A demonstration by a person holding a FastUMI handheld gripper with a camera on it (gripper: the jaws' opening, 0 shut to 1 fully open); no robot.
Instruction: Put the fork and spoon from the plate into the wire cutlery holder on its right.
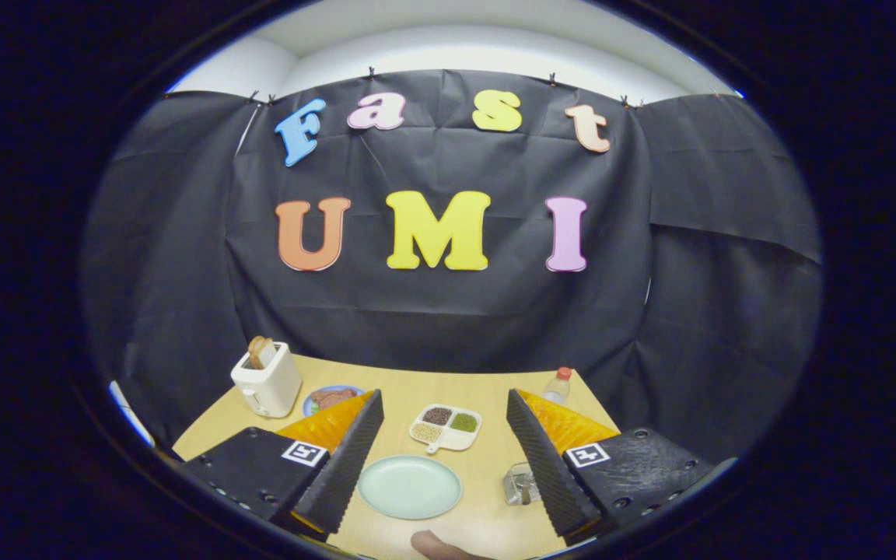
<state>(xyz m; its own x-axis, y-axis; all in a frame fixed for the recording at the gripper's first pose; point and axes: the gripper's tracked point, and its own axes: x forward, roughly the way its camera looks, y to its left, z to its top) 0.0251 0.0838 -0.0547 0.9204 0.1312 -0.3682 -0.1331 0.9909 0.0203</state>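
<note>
The gripper [442,435] is held above the near side of a tan table [487,498], its two fingers spread wide with nothing between them but open air. Each finger carries a small square black-and-white marker on its upper face; the patterns are coded blocks, not readable words.

Between the fingers and below them, a pale green plate [410,487] lies flat on the table. Its surface looks bare; no fork or spoon can be made out on it. Just right of the plate, partly hidden behind the right finger, stands the wire holder [521,484], with something metallic showing inside it; what it is cannot be told.

Beyond the plate, toward the middle of the table, sits a white divided dish [446,428] with a short handle, its compartments holding dark, green and pale grains. At the far left stands a white toaster [267,380] with a slice of bread [259,351] sticking up from its slot. Just right of the toaster, partly behind the left finger, a blue dish [330,398] holds brownish food. At the far right corner stands a small clear bottle [558,386] with a red cap; its label is too small to read.

At the near table edge, just below the plate, a brownish rounded thing [436,544] shows; what it is cannot be told.
</note>
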